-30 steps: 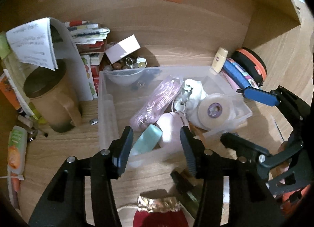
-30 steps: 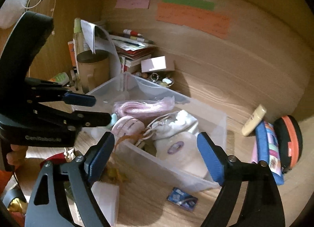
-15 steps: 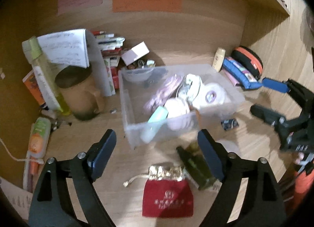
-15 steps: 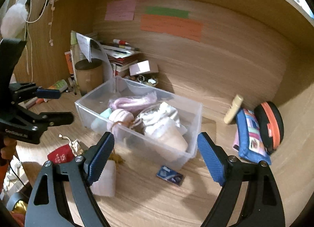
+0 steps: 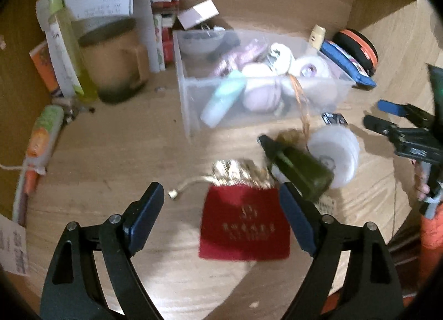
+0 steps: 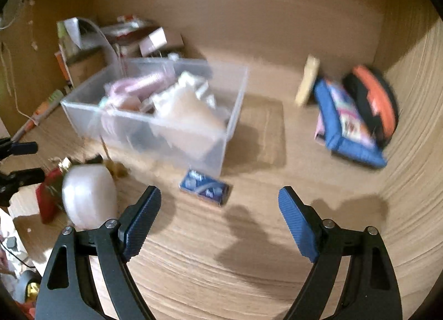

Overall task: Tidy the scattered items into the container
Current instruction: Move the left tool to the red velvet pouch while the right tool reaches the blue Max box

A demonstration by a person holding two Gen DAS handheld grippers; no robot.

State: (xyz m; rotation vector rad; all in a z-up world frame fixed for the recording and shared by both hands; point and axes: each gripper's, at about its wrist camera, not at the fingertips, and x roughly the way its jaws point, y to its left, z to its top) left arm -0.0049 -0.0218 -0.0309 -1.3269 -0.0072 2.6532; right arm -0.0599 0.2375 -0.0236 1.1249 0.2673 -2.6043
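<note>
A clear plastic bin point(image 5: 191, 104) point(image 6: 83, 115) on the wooden desk holds several items: a mint tube, pink pouches, white rolls. In front of it lie a red drawstring pouch point(image 5: 243, 226) with a gold top, a dark green bottle point(image 5: 299, 167), a white roll point(image 5: 335, 154) point(image 6: 88, 195) and a small blue packet point(image 6: 205, 188) point(image 5: 333, 119). My left gripper point(image 5: 221, 217) is open and empty, just above the red pouch. My right gripper point(image 6: 220, 217) is open and empty, near the blue packet; it also shows in the left wrist view point(image 5: 387, 115).
A brown mug point(image 5: 110, 62), a yellow-green bottle point(image 5: 69, 43), papers and books stand left of the bin. A tube point(image 5: 41, 131) lies at the left edge. A blue pencil case point(image 6: 346, 123), an orange-black case point(image 6: 373, 101) and a cream tube point(image 6: 307, 82) sit at the right.
Both grippers have pulled back from the bin and dropped lower. The left one opened wide and now hangs over the red pouch. The right one has come nearer the blue packet.
</note>
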